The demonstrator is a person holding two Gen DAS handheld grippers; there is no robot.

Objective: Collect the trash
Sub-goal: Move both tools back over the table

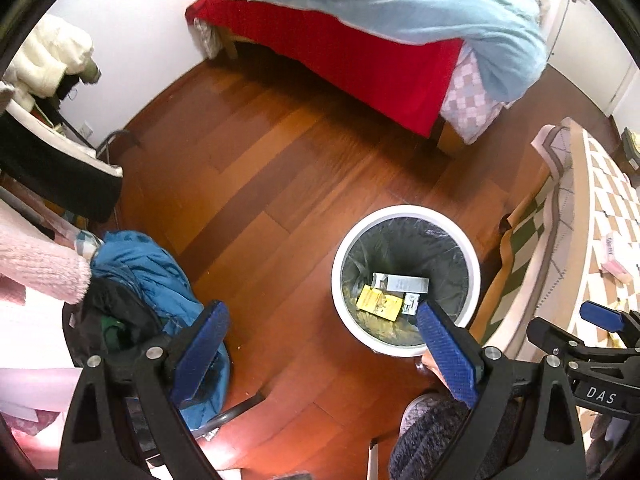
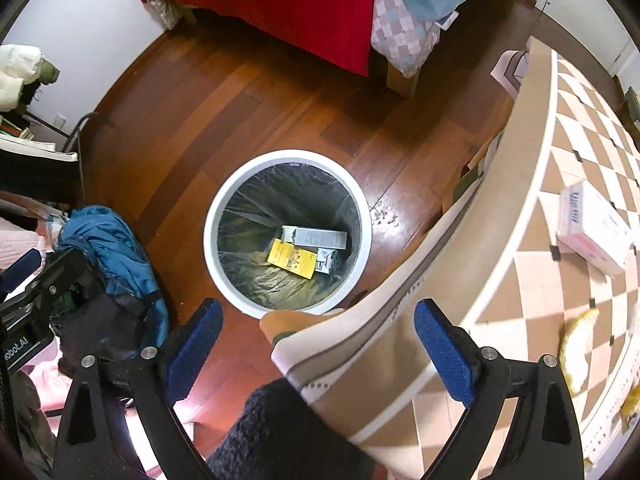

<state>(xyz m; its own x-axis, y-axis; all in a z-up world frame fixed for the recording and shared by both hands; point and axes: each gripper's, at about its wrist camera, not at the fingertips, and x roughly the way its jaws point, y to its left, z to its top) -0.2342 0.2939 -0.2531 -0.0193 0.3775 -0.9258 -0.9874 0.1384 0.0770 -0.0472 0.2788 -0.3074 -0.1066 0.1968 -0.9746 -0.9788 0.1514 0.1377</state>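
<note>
Evidently a drop has been made and the next pick is the step in hand: both claws hang wide apart and empty above the round white plastic bin with a dark liner bag [image 2: 286,160], which stands on the reddish wooden floor [image 1: 280,152] beside the checked tabletop [image 2: 532,240]. At the bottom of the bin lie a flat yellow printed card packet [image 2: 291,258], a long grey-and-white carton [image 2: 316,237] and a small white box with a dark label [image 2: 327,261]. The right claw [image 2: 318,350] has nothing between its blue textured pads, and the left claw [image 1: 316,354] likewise grips nothing. To do the next reach well, I judge the right claw should go to the tabletop, where a crumpled yellowish scrap [image 2: 576,340] lies near the edge, close on it squarely so it cannot slip, and carry it over the centre of the rim before letting go; the overhanging cloth edge just beside the bin could snag a low pass. A white-and-pink soft tissue pack [image 2: 592,226] carries blue script too blurred to read. Legible writing is on the tools only: "DAS" on the right one seen from the left wrist view, and "obot.AI" on the left one seen from the right wrist view.
</note>
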